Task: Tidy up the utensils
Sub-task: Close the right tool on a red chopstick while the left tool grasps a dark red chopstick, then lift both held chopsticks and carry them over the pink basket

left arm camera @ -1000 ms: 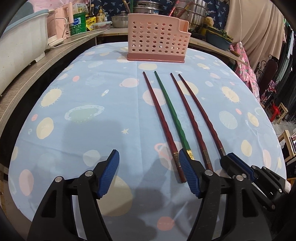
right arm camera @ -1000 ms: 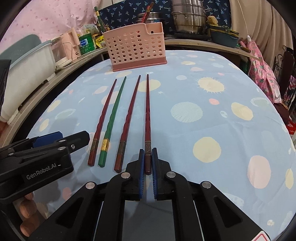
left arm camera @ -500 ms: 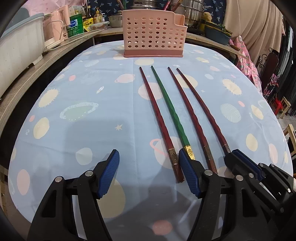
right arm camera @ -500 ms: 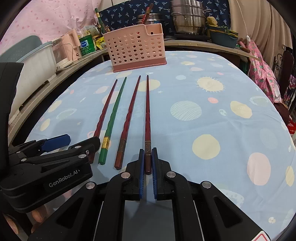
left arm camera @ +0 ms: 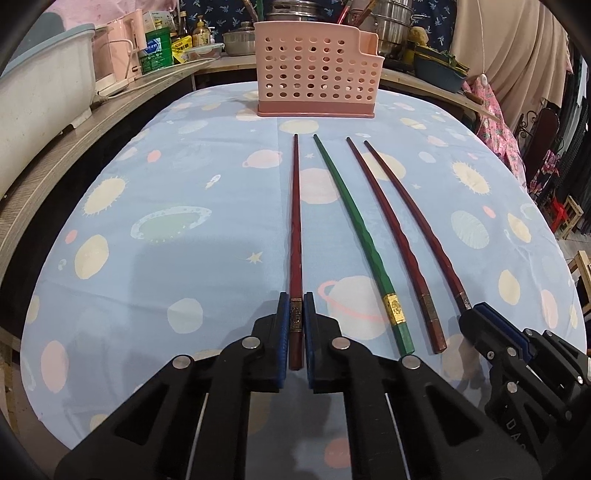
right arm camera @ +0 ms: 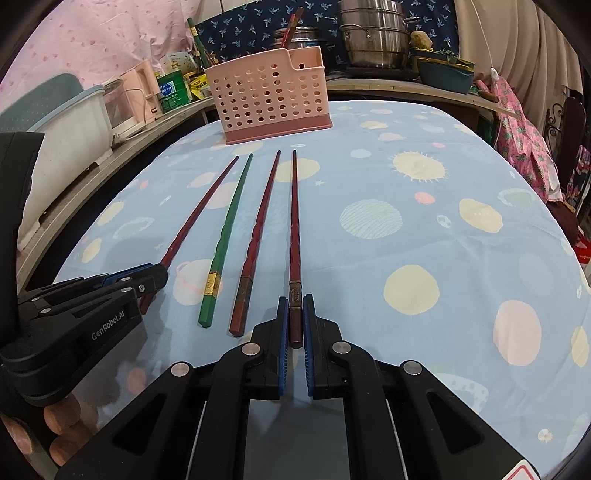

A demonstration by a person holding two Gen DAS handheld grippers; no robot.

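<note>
Four long, slender chopsticks lie side by side on the desk (left arm camera: pixel 184 192), thin tips toward a pink plastic holder (left arm camera: pixel 317 70) with round holes and a stepped rim. From left to right: a dark red chopstick (left arm camera: pixel 295 229), a green chopstick (left arm camera: pixel 354 221) with a bright gold band near its thick end, a second red chopstick (left arm camera: pixel 391 229) with a dull band, and a fourth red chopstick (left arm camera: pixel 417 225). Their shafts look glossy and faceted, with a slight twist, and their butt ends are squared.

The left tool (left arm camera: pixel 295 332) is clenched on the banded butt of the leftmost red one, blue ribbed pads pressing both sides. The right tool (right arm camera: pixel 295 325) is likewise clamped on the thick end of the rightmost one. The two middle sticks lie untouched between the tools.

The desk wears a pale blue cloth printed with planets, suns and stars. Behind the holder a wooden shelf (left arm camera: pixel 55 155) carries steel pots (right arm camera: pixel 373 35), a green tin (left arm camera: pixel 159 51) and bottles; a white tub (left arm camera: pixel 37 96) sits at the left, curtains hang at the right.
</note>
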